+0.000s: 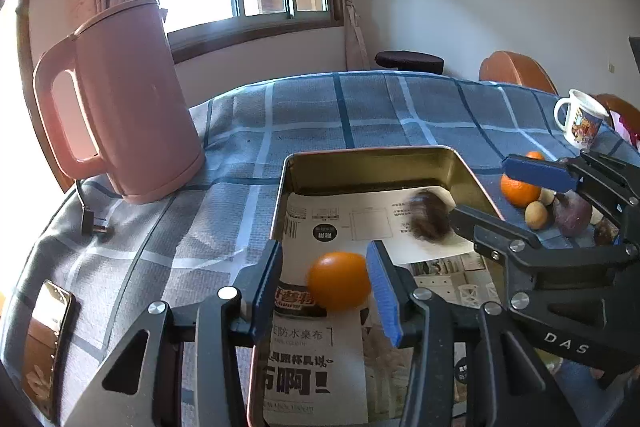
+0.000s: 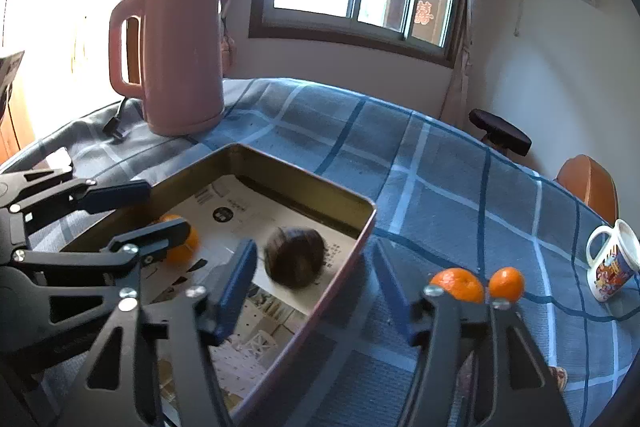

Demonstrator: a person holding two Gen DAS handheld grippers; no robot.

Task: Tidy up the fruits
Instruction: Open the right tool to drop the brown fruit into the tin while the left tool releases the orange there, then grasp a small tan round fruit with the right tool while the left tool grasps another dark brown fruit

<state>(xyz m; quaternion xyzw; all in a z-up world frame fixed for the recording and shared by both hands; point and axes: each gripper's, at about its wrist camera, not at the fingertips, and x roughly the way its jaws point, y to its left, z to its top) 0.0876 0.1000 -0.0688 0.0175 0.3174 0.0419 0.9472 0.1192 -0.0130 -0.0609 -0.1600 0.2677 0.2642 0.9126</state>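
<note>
A metal tin [image 1: 368, 151] lined with printed paper lies on the checked tablecloth. An orange [image 1: 339, 281] rests on the paper between the pads of my left gripper [image 1: 324, 249]. It touches the right pad, and a gap shows at the left pad, so the gripper is open. My right gripper [image 2: 312, 251] stands open over the tin's right side. A dark brown fruit [image 2: 294, 257], blurred, lies loose on the paper just ahead of its fingers. Right of the tin are two more oranges [image 2: 458, 283] [image 2: 506, 283], a purple fruit [image 1: 572, 215] and a small tan fruit [image 1: 536, 215].
A pink kettle [image 1: 120, 107] stands at the back left, its plug [image 1: 92, 223] on the cloth beside it. A phone [image 1: 48, 339] lies near the left table edge. A printed mug [image 2: 612, 263] stands far right. Chairs stand behind the table.
</note>
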